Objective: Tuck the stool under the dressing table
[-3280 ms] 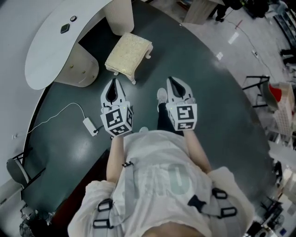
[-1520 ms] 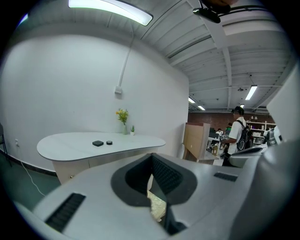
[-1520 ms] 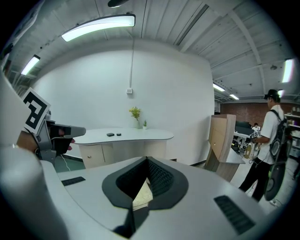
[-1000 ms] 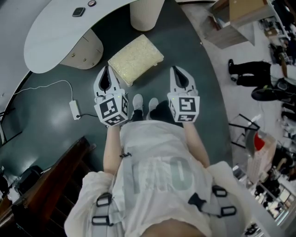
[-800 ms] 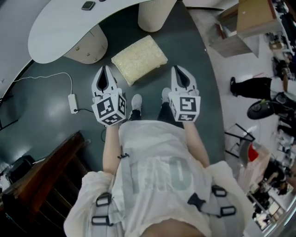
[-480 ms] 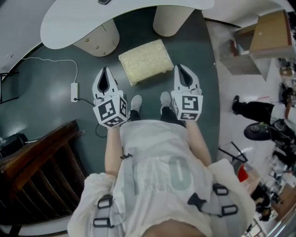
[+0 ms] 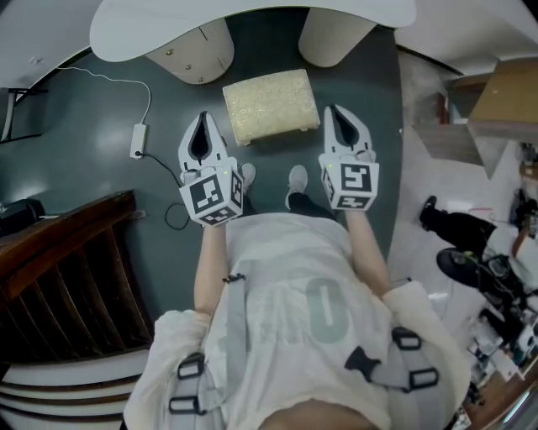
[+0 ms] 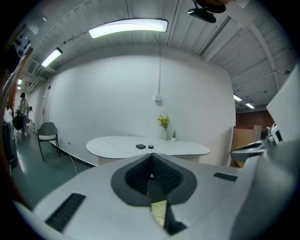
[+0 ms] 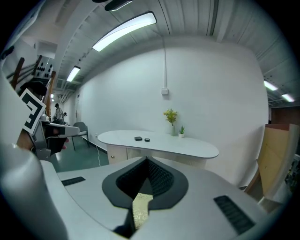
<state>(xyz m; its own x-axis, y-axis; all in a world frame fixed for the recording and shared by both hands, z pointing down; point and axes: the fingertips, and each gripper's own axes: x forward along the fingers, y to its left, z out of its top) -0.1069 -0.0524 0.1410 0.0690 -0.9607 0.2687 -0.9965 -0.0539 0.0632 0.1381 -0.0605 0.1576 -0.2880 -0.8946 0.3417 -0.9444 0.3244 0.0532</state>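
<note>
The stool (image 7: 271,105) is a small rectangular one with a pale, cream-yellow textured cushion and short white legs peeking out at the corners. It sits on the dark green floor (image 7: 101,109), ahead of both sets of jaws and between them. Its long axis runs crosswise to the jaws, side to side, roughly along the front edge of the white counter (image 7: 252,17). It is out in front of that top, facing the gap between the rounded drawer unit (image 7: 192,57) and the ribbed round base (image 7: 334,38).

The left gripper (image 7: 204,122) has its tips just off the stool's near left corner, jaws pressed together and holding nothing. The right gripper (image 7: 336,112) is beside the stool's right end, jaws likewise pressed together and empty.

In each gripper view a sliver of the yellow cushion shows low in the slot behind the closed jaws. Beyond the tips is the counter with two small dark items (image 8: 140,146) and a vase of flowers (image 8: 164,123).

The person's shoes (image 7: 297,178) are planted behind the stool. A power adapter (image 7: 137,141) with its cable lies out to the left of the left jaws.
</note>
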